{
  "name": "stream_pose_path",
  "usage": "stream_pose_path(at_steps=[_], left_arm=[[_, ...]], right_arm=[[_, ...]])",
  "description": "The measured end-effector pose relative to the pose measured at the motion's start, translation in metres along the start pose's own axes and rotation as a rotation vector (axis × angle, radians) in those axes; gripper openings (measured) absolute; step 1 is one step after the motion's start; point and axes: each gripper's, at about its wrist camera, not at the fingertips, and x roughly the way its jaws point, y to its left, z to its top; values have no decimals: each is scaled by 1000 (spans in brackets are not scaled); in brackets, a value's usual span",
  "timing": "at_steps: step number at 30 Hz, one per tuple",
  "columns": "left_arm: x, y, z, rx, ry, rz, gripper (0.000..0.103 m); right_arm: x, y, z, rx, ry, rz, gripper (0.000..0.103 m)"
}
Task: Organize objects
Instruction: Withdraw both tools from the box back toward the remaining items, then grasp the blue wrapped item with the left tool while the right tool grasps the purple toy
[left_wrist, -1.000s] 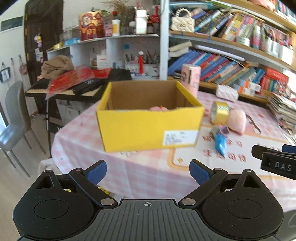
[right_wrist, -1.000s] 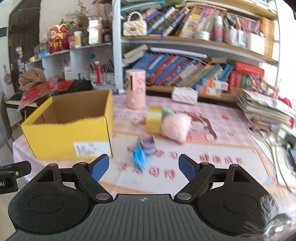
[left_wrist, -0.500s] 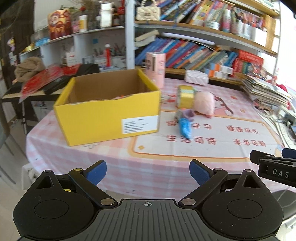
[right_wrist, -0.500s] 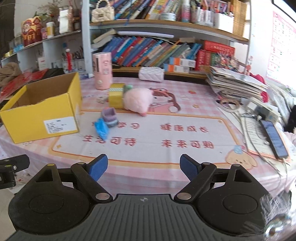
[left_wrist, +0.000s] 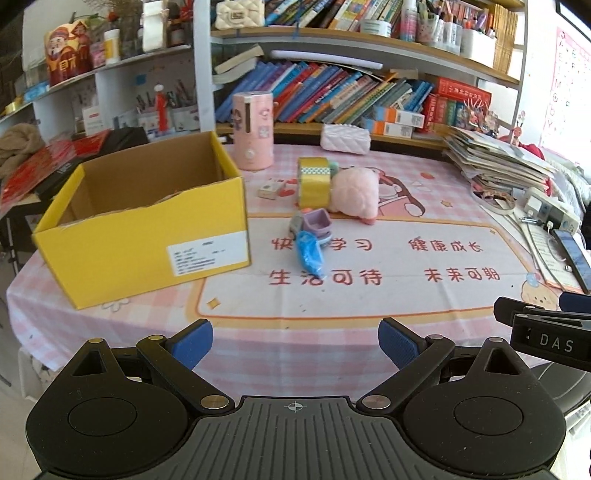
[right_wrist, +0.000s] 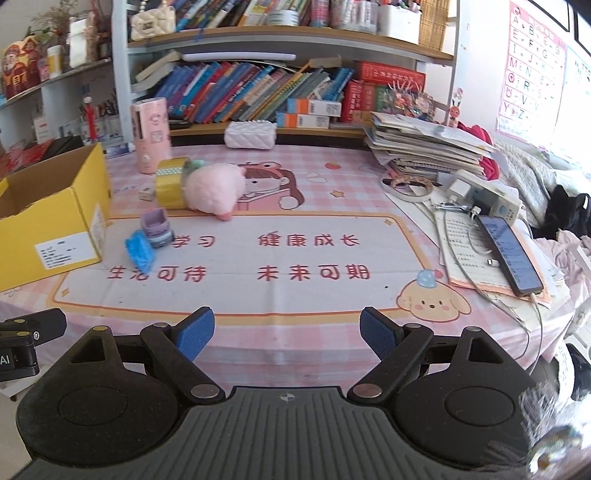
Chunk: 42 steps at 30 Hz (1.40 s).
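Both the left claw (left_wrist: 295, 341) and right claw (right_wrist: 287, 330) hang wide open and empty, with the yellow box (left_wrist: 147, 236) ahead-left of each and the blue bag (left_wrist: 309, 254) beyond them on the worktop (left_wrist: 332, 295).

On the table stand one yellow cardboard box (left_wrist: 147, 236), one pink canister (left_wrist: 253, 131) and one roll of gold tape (left_wrist: 314, 181). There is one pink plush toy (left_wrist: 355, 192), one small purple cup (left_wrist: 317, 220), one blue packet (left_wrist: 309, 254) and one tiny carton (left_wrist: 272, 188). Further off lie one white quilted pouch (right_wrist: 251, 135), one phone (right_wrist: 509, 254) and one stack of papers (right_wrist: 424, 147).
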Motion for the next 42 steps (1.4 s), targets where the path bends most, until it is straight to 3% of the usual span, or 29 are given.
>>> stream_pose_path(at_steps=[10, 19, 32, 42], left_arm=[[29, -15, 18, -4, 25, -2, 98], [59, -23, 36, -20, 42, 32, 95], [120, -23, 54, -105, 112, 98, 63], [162, -25, 67, -142, 149, 134, 47]], right_arm=[[31, -13, 22, -10, 27, 3, 85], [64, -12, 52, -62, 20, 63, 83], [122, -7, 92, -152, 34, 200, 72], [155, 5, 114, -196, 53, 348, 70]])
